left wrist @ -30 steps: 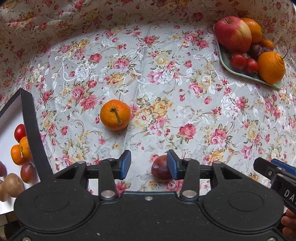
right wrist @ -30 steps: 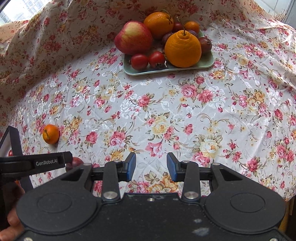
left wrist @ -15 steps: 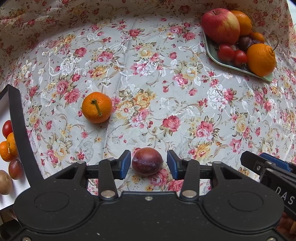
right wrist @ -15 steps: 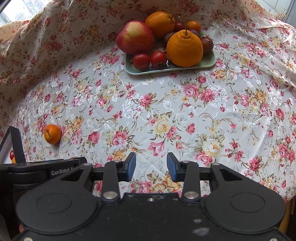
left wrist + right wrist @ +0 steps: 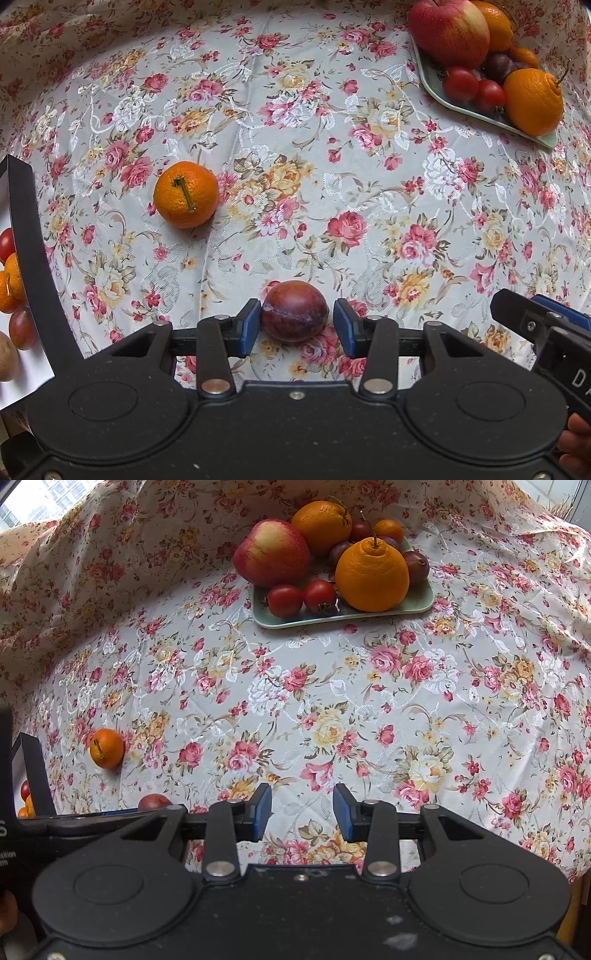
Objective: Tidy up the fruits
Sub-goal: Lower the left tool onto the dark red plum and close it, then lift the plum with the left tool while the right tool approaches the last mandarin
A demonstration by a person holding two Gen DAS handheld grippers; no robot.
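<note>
Left wrist view puts my left gripper (image 5: 294, 326) low over the floral-clothed surface (image 5: 332, 166), its fingers spread wide with a dark red plum (image 5: 294, 311) lying between them. The left blue pad (image 5: 253, 325) sits right against the plum, I cannot tell whether touching, while the right pad stands just clear. Ahead and left of the fingers lies a mandarin (image 5: 185, 194). Far ahead to the right, a pale green tray (image 5: 434, 85) carries an apple (image 5: 448, 31), tomatoes and oranges. My right gripper (image 5: 302, 812) hangs with fingers apart, holding nothing.
</note>
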